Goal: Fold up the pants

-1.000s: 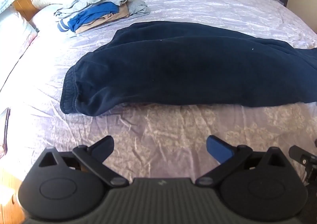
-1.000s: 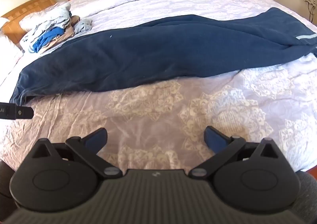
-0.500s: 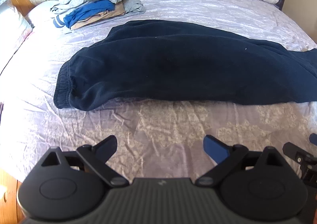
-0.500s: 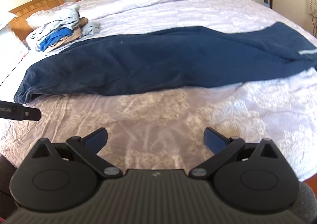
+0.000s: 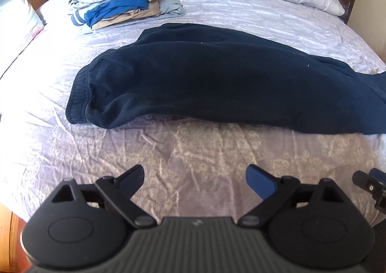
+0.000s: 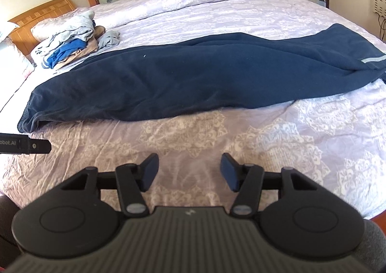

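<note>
we hold the left tool [image 5: 195,180] wide open and empty over the bed [image 5: 193,152]; the right tool [image 6: 190,168] is open too, its gap narrower than half a second ago. the pants [image 5: 205,80] lie ahead of both, apart from them, long axis left to right, waistband [image 5: 78,97] nearer the left tool, cuffs [image 6: 361,60] nearer the right. both views sit closer to the pants than before.
</note>
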Demonstrator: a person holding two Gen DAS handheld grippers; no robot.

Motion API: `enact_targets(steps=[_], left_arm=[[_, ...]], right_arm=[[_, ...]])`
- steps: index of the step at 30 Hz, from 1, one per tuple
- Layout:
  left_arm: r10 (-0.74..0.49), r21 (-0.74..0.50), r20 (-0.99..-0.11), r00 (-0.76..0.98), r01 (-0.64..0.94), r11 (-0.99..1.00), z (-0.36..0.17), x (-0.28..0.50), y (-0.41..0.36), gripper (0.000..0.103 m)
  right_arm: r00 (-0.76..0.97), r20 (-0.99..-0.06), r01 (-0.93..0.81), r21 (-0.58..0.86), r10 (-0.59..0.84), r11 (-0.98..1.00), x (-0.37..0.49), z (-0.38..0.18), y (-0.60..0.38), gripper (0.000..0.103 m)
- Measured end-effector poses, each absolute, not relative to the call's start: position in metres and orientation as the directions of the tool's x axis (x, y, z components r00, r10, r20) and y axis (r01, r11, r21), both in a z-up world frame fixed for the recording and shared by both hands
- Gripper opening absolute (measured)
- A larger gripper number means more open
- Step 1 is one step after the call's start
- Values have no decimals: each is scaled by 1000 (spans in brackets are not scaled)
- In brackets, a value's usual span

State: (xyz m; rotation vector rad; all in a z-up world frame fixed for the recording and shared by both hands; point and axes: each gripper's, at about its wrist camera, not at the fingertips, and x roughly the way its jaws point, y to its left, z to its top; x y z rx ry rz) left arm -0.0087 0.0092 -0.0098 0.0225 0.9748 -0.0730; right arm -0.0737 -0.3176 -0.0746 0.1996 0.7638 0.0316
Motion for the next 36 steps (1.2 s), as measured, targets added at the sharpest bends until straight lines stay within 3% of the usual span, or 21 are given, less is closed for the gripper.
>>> enact_targets(steps=[36], left_arm=[[-28,33,-823,567,98,995,-14,-12,10,92]], right_arm=[[742,-654,26,247,147,969,-71,-63,-319,56]])
